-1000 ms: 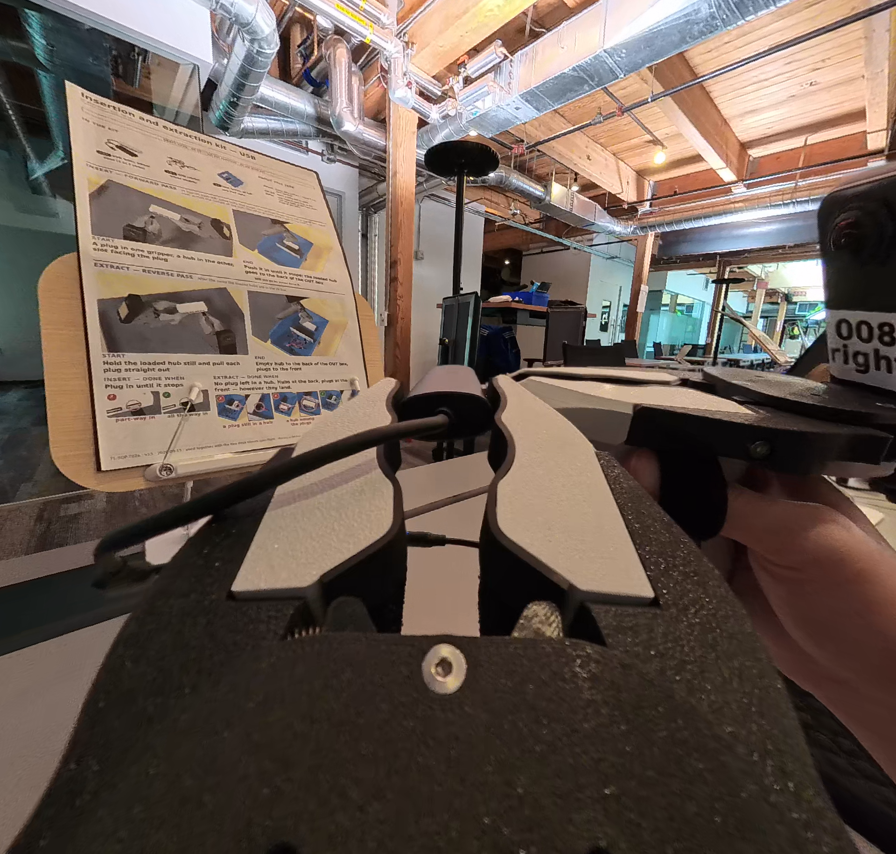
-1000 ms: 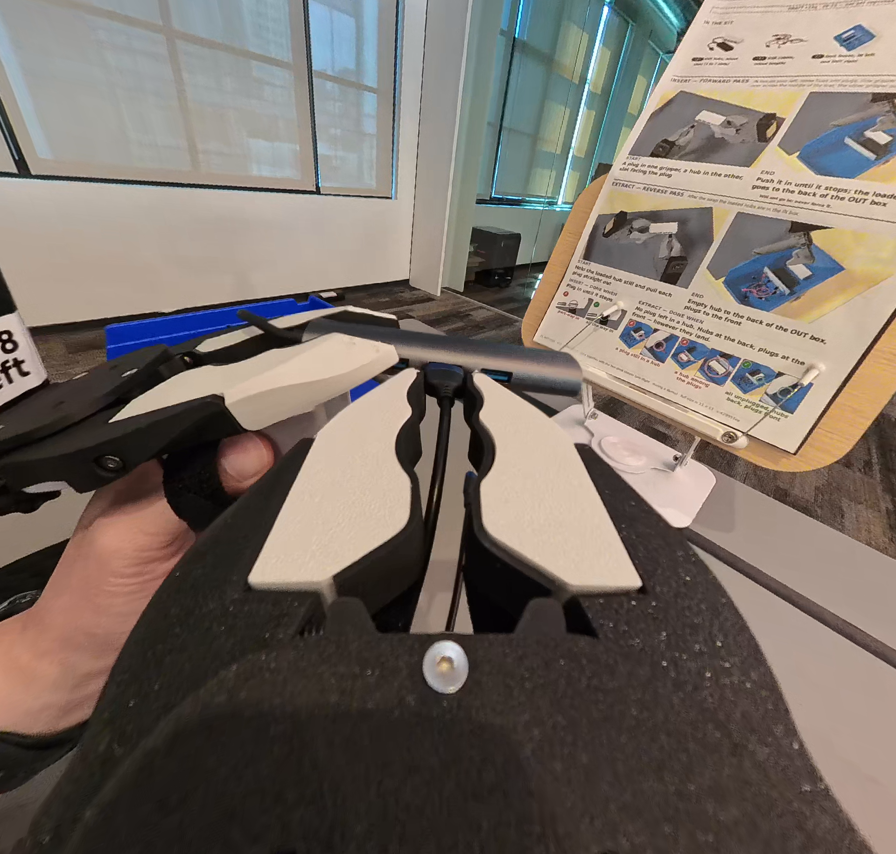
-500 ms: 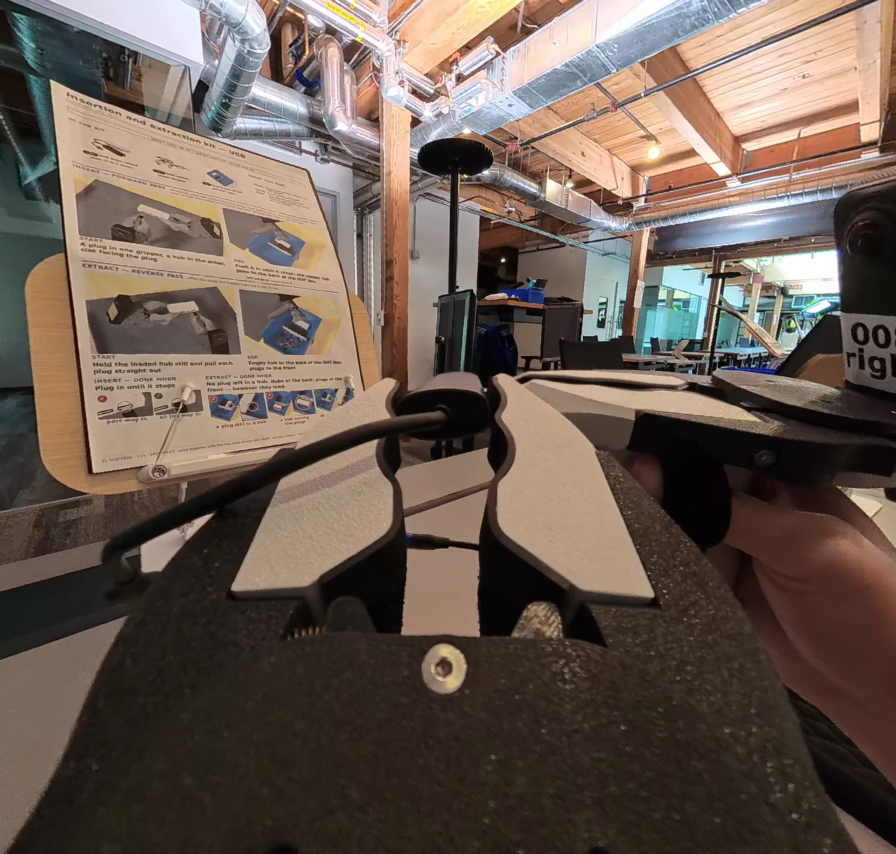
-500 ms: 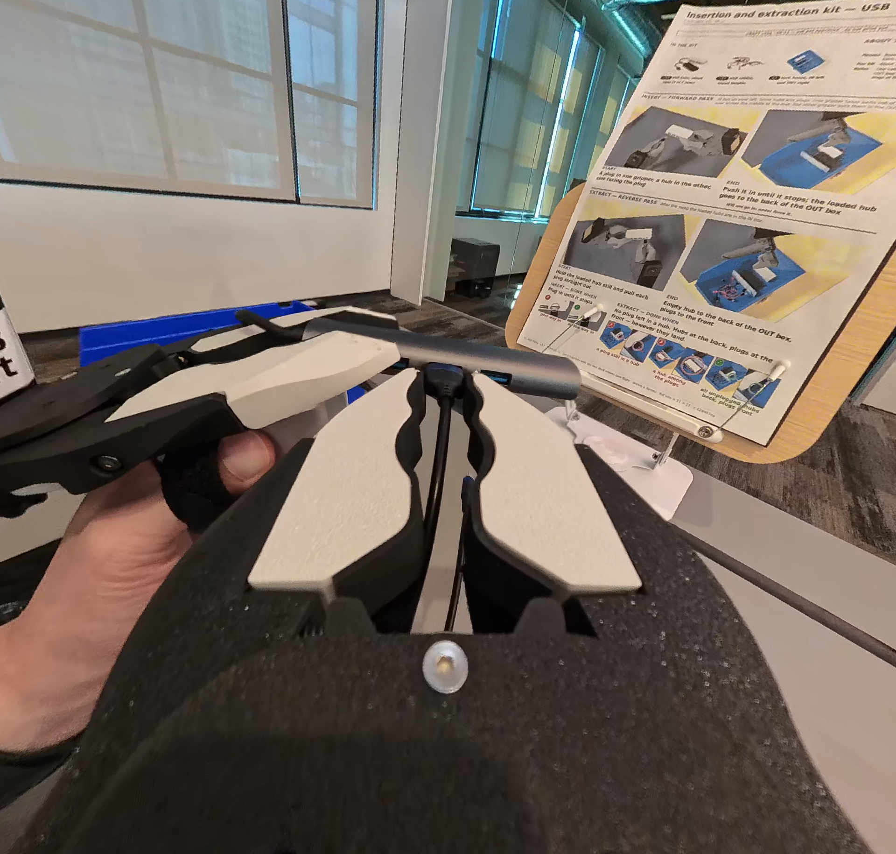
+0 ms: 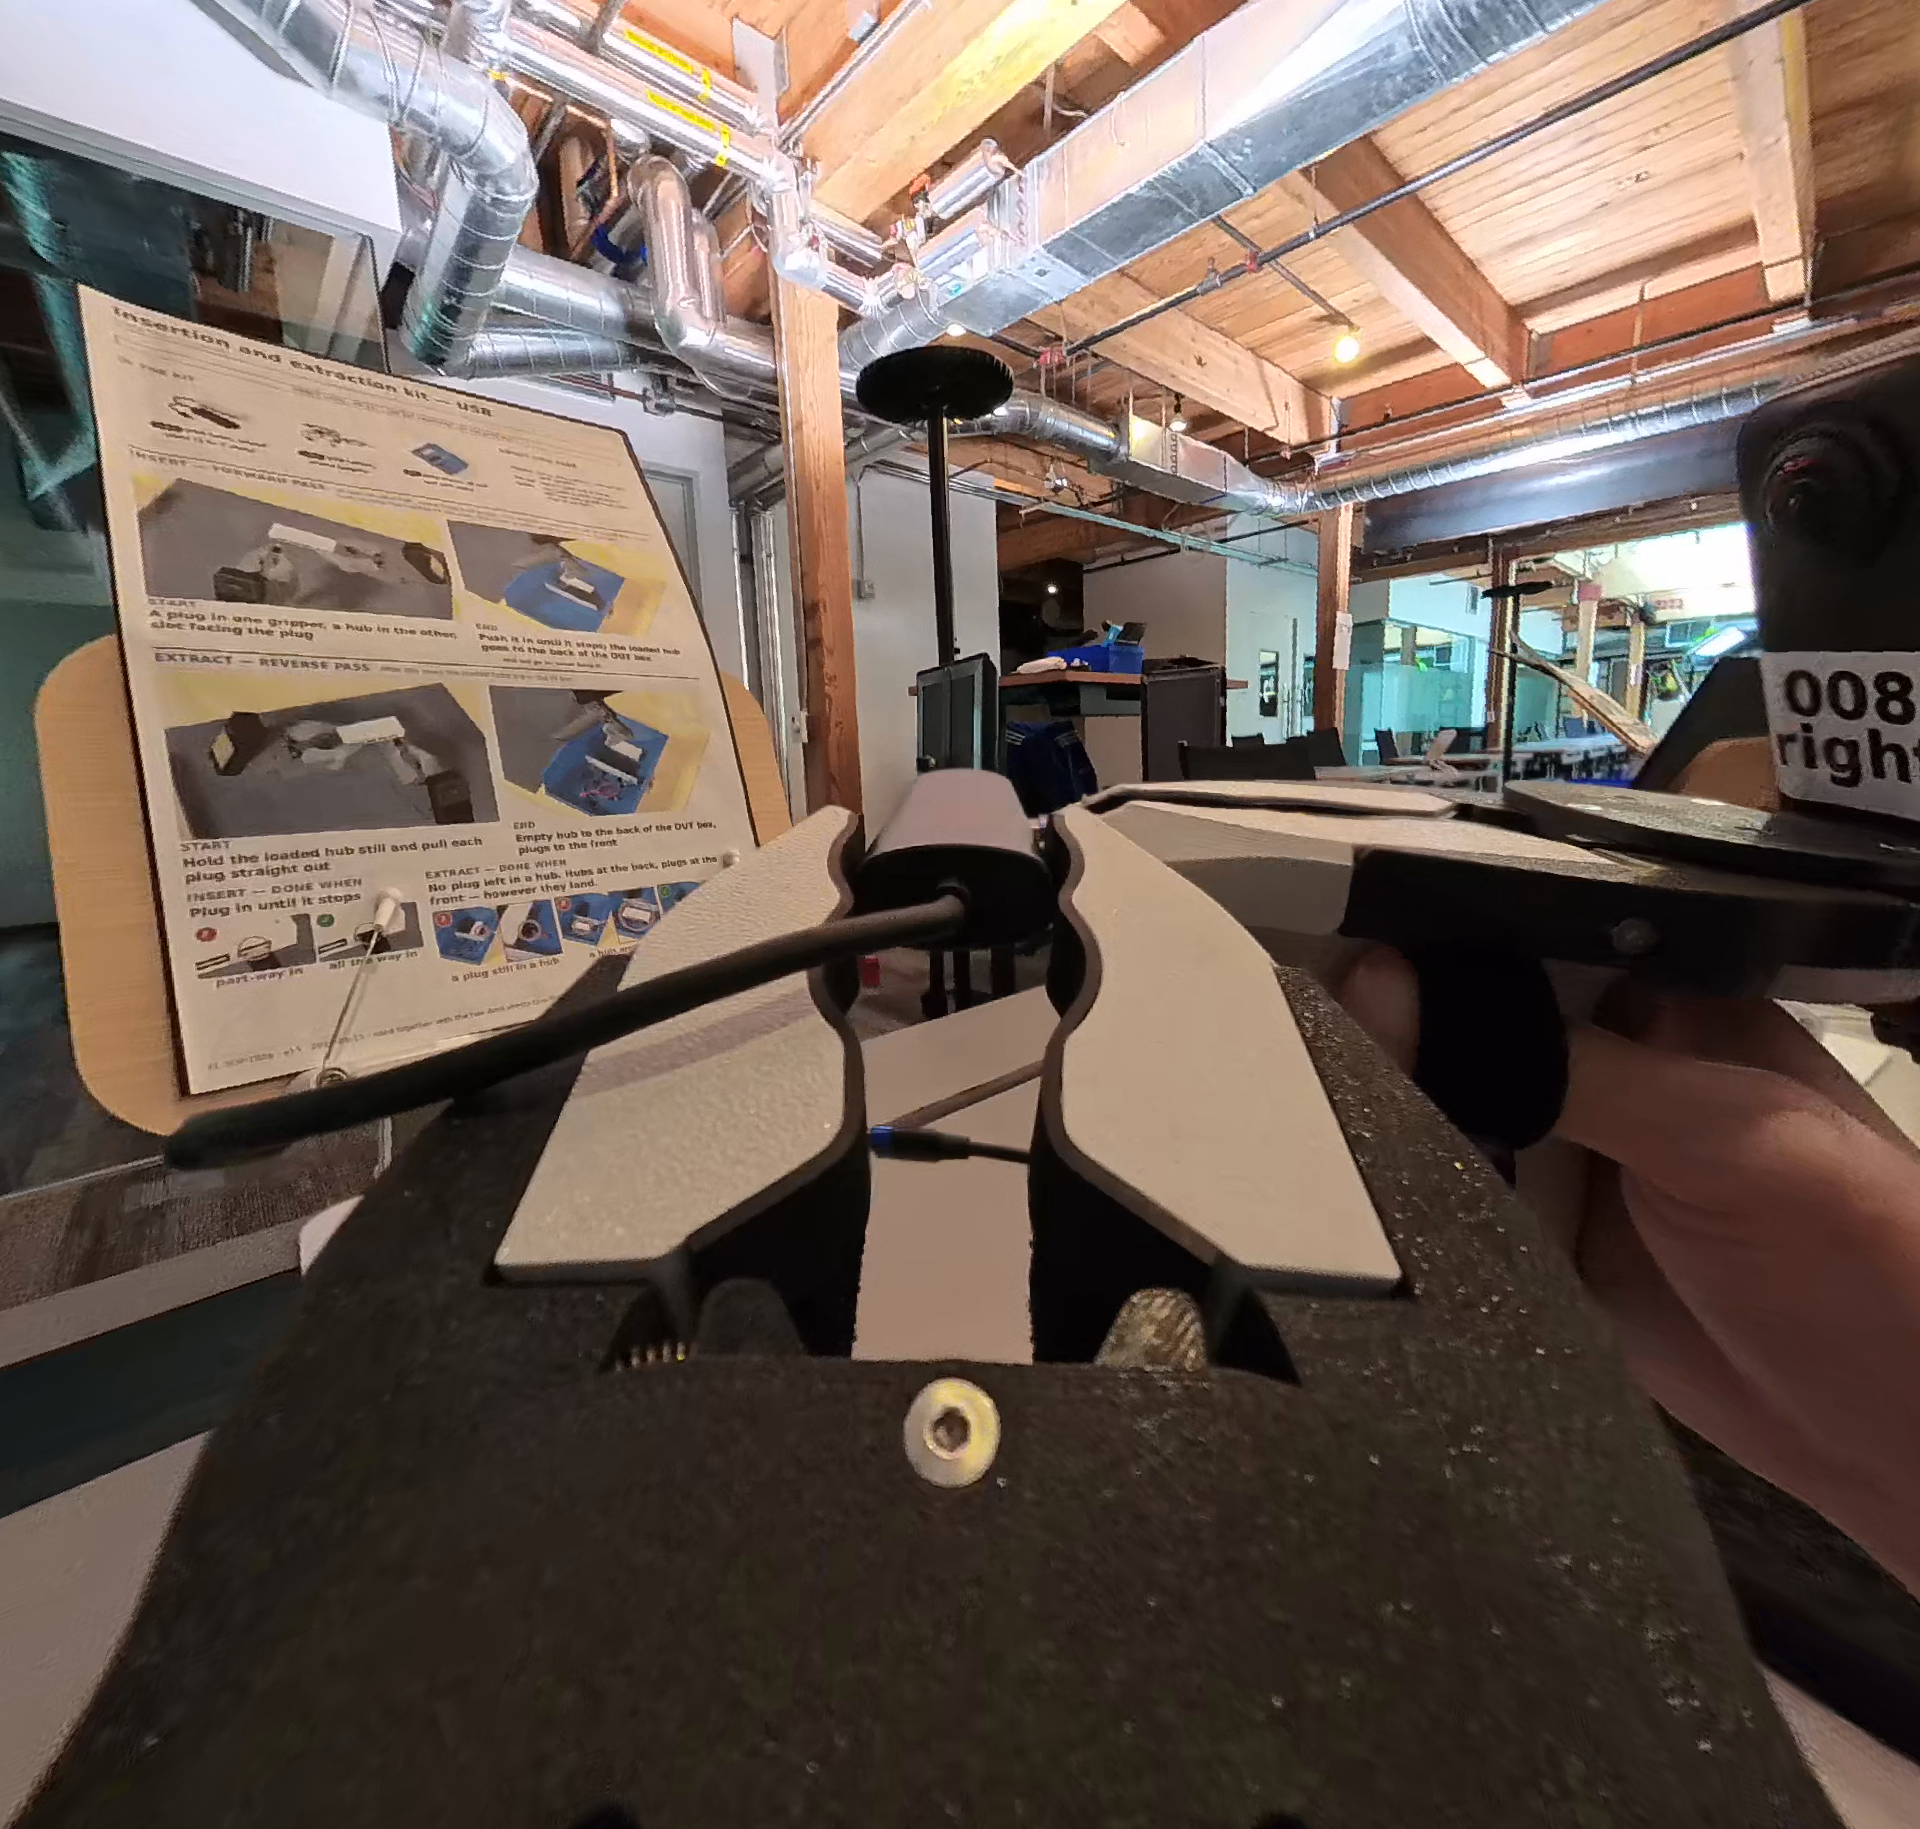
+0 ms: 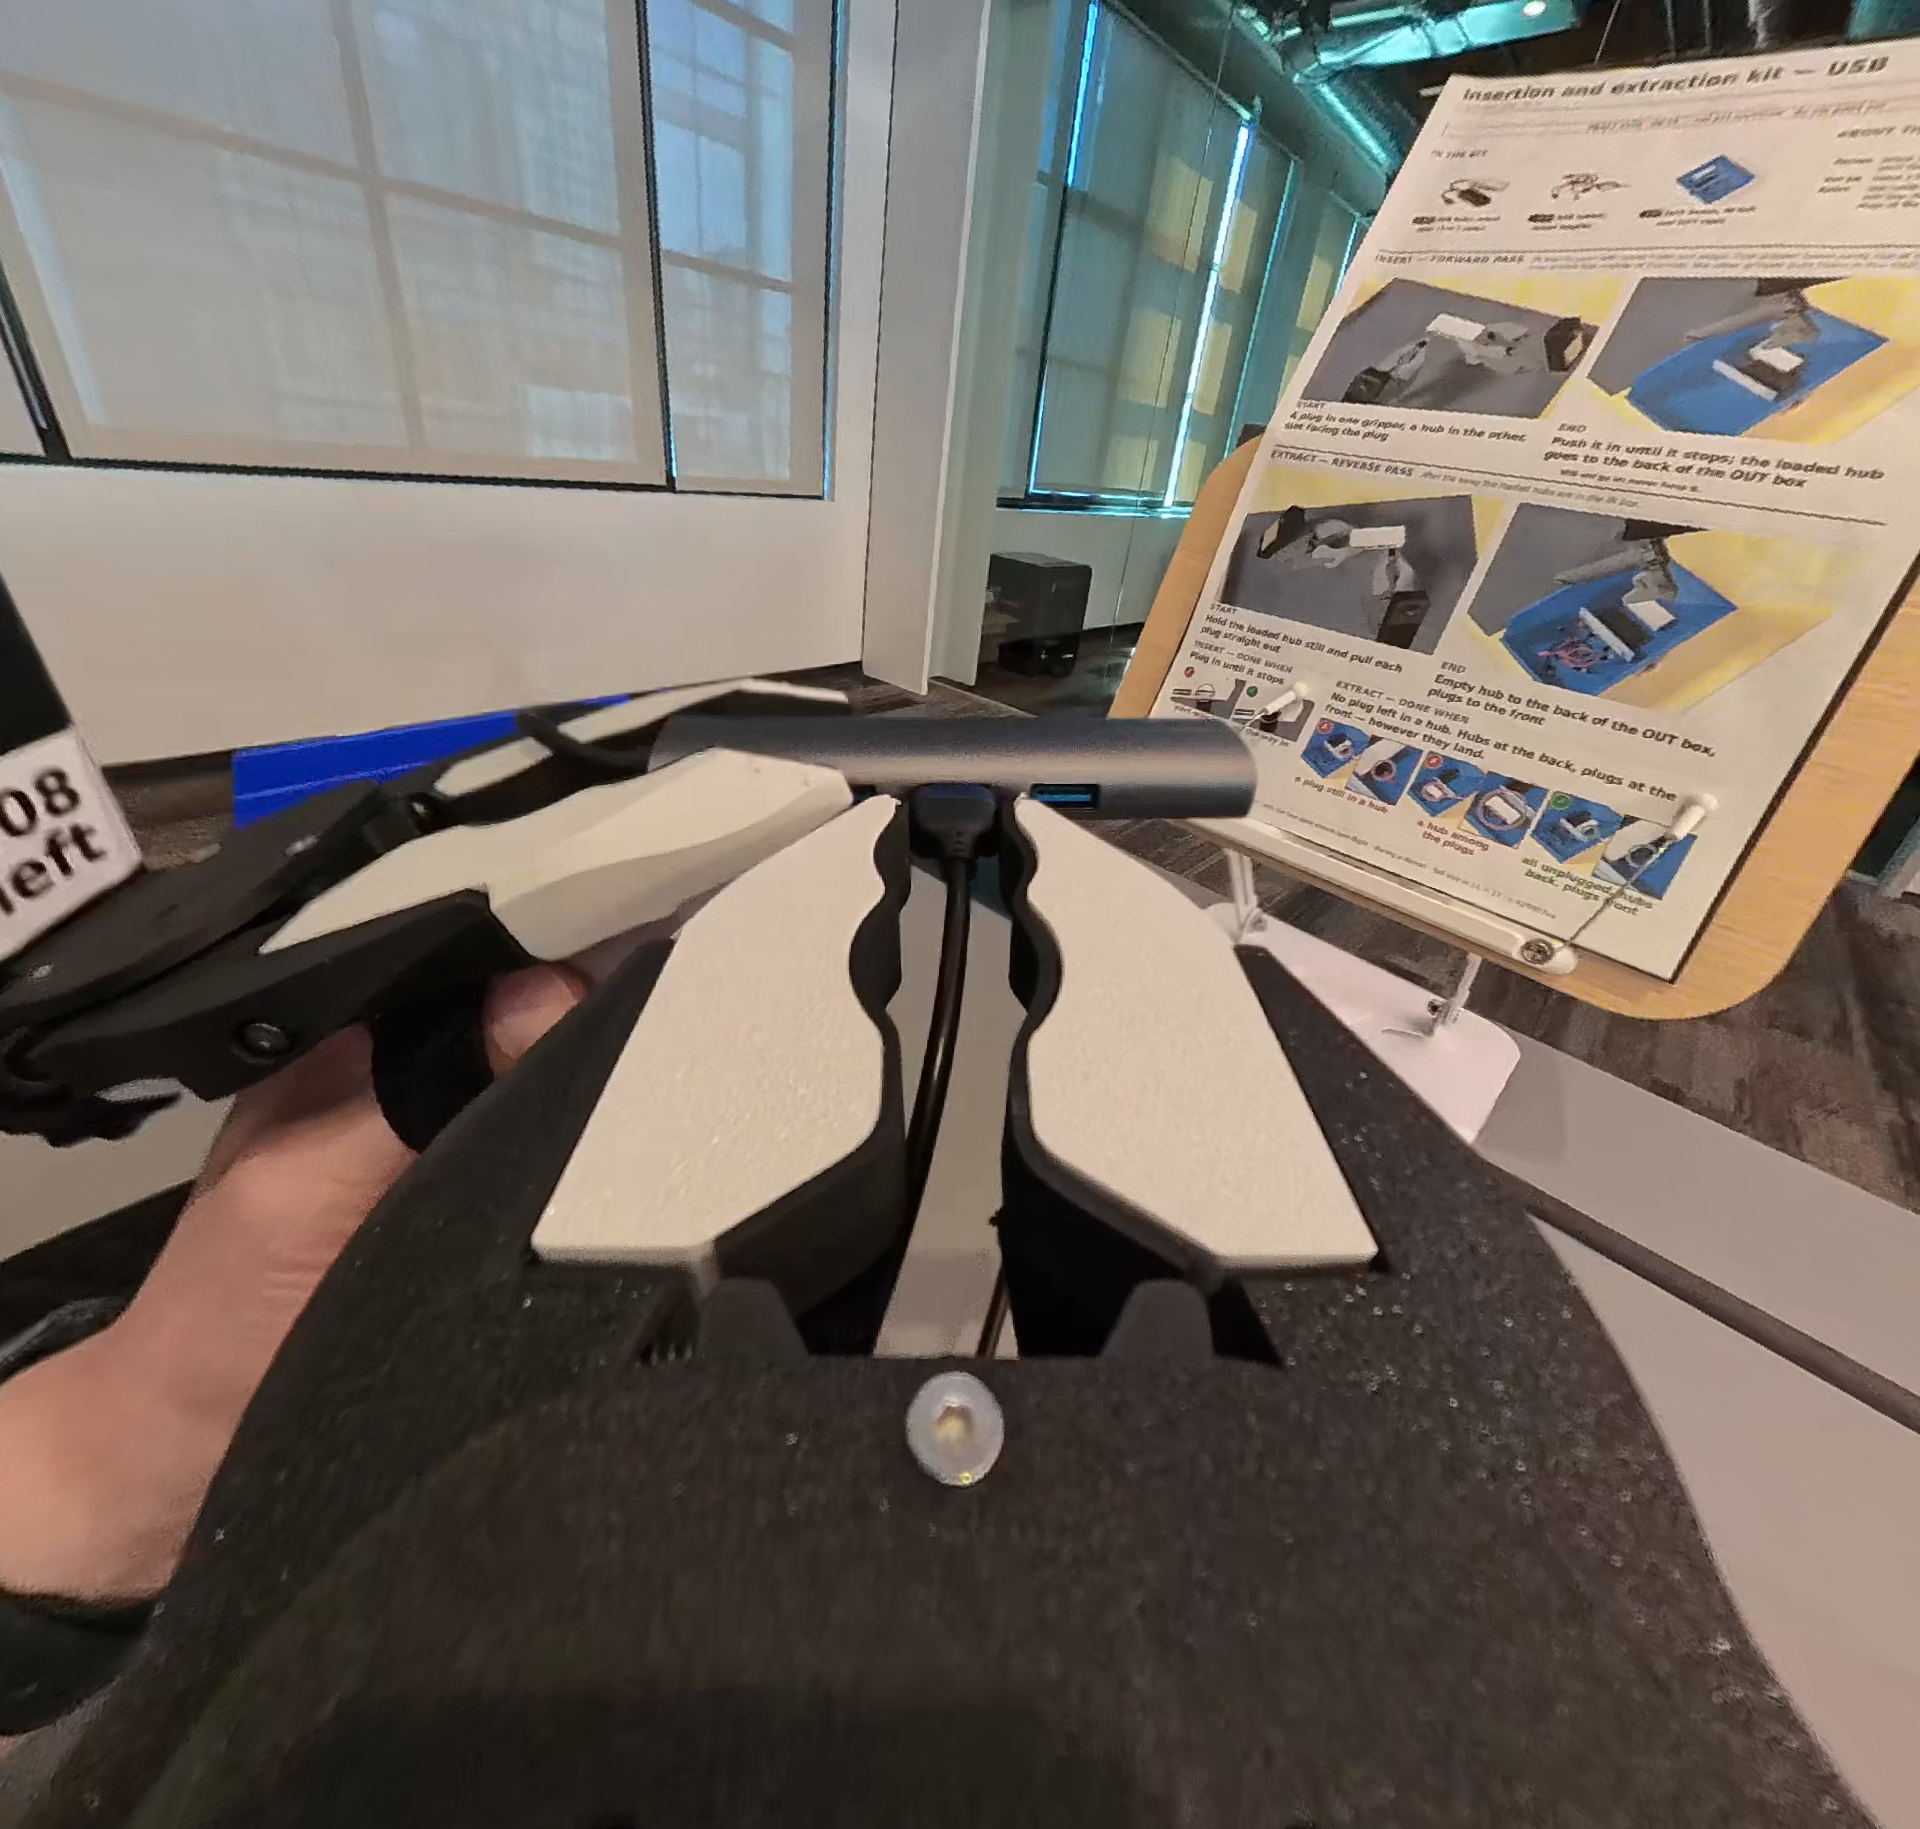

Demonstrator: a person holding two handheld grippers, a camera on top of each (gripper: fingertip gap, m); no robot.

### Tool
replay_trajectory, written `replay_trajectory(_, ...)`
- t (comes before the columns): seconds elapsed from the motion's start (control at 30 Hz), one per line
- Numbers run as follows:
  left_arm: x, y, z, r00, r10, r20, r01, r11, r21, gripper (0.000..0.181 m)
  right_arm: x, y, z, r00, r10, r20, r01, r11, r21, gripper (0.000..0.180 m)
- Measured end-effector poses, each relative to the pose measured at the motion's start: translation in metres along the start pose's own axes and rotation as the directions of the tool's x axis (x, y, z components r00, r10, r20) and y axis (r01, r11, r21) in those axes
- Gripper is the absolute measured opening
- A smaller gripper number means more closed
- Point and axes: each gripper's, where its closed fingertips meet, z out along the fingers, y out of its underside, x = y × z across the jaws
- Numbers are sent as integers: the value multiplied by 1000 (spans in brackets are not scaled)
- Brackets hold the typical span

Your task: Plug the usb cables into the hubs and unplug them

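Right wrist view, gripper (image 6: 954, 823) gripping plug (image 6: 951, 805), hub (image 6: 966, 746)

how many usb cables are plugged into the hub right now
1. A black usb cable sits in the grey hub, pinched by the right tongs; the blue port beside it is empty. The left tongs hide part of the hub.

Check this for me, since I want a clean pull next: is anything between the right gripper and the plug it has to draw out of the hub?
Nothing visible. The right gripper is shut on the plug, which sits in the grey hub held by the left gripper.
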Motion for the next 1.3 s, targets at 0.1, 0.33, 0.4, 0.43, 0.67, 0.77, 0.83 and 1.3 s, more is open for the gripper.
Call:
replay_trajectory(0.1,0,1,-1,999,-40,-6,40,999,14,32,-1,-1,1,1000,-2,17,3,1000,-17,15)
replay_trajectory(0.33,2,4,-2,998,-59,-10,59,998,19,32,-1,-2,-2,997,-72,21,72,997,-8,15)
replay_trajectory(0.4,4,-1,-3,998,-57,-8,58,997,56,32,-3,-4,-4,996,-89,21,89,996,-3,15)
replay_trajectory(0.43,5,-4,-3,999,-47,-6,47,996,78,32,-3,-6,-4,995,-98,17,98,995,4,15)
replay_trajectory(0.67,10,-7,2,1000,-17,-16,17,999,43,32,0,-9,-11,989,-147,7,147,989,32,15)
replay_trajectory(0.77,10,-3,3,997,-60,-46,60,998,-5,32,2,-7,-11,989,-149,12,149,989,21,15)
replay_trajectory(0.83,10,1,3,997,-60,-42,58,997,-42,32,3,-3,-11,990,-141,11,141,990,6,15)
replay_trajectory(1.3,19,-4,-2,996,88,-2,-88,996,-10,33,-3,-8,-21,991,-136,-17,137,989,56,15)
